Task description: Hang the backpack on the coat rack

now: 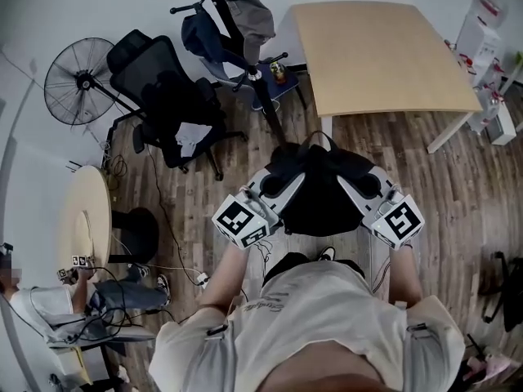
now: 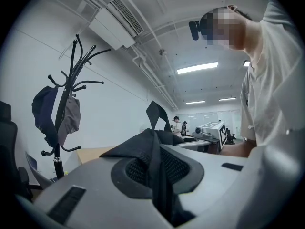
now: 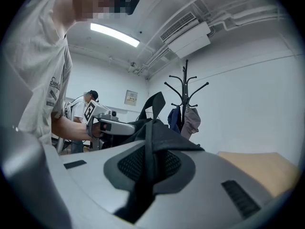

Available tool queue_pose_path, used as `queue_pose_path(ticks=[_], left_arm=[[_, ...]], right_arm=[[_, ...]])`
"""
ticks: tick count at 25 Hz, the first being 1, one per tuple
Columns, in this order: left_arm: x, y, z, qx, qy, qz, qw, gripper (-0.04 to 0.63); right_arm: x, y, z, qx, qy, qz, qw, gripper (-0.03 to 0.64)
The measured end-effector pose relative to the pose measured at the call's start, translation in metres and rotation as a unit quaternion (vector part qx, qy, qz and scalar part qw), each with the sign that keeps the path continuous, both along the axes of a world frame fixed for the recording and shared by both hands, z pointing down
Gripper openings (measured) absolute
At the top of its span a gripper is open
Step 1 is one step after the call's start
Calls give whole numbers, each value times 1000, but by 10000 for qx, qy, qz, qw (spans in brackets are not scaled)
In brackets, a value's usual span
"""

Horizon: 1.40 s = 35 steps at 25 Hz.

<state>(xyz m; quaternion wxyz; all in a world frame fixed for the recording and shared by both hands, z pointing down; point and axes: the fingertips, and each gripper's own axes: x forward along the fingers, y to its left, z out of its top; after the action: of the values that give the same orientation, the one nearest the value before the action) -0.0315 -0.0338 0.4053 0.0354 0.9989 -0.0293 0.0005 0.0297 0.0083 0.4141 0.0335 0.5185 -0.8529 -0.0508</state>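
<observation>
I hold a black backpack (image 1: 319,193) up in front of me between both grippers. My left gripper (image 1: 286,186) is shut on a black strap (image 2: 153,149) at the bag's left side. At the right side, my right gripper (image 1: 356,184) is shut on another strap (image 3: 148,151). The black coat rack (image 1: 235,24) stands ahead and a little to the left, with a dark blue garment (image 1: 204,41) and a grey one (image 1: 255,19) hanging on it. The coat rack (image 2: 62,113) rises at the left of the left gripper view; the same coat rack (image 3: 185,101) is ahead in the right gripper view.
A black office chair (image 1: 167,96) and a floor fan (image 1: 78,80) stand left of the rack. A wooden table (image 1: 384,55) is at the upper right. A round table (image 1: 86,219) and a seated person (image 1: 49,309) are at the left; cables lie on the floor.
</observation>
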Motion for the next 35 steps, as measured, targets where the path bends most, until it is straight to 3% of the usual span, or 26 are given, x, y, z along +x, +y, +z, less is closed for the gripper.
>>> queue_pose_path(ticks=[15, 19, 24, 30, 35], left_arm=[[86, -108, 13, -224, -35, 218, 9995, 51], [102, -137, -1, -201, 55, 258, 9994, 51], [112, -177, -21, -121, 130, 171, 9997, 51], [122, -205, -54, 122, 126, -62, 9998, 51], [126, -228, -81, 353, 80, -523, 9980, 51]], right_arm=[[82, -104, 12, -320, -474, 288, 9979, 31], [98, -133, -2, -284, -300, 289, 9987, 31], [109, -175, -24, -58, 40, 61, 10000, 31], [122, -206, -55, 255, -45, -236, 9994, 31], [129, -236, -79, 432, -145, -786, 9959, 31]])
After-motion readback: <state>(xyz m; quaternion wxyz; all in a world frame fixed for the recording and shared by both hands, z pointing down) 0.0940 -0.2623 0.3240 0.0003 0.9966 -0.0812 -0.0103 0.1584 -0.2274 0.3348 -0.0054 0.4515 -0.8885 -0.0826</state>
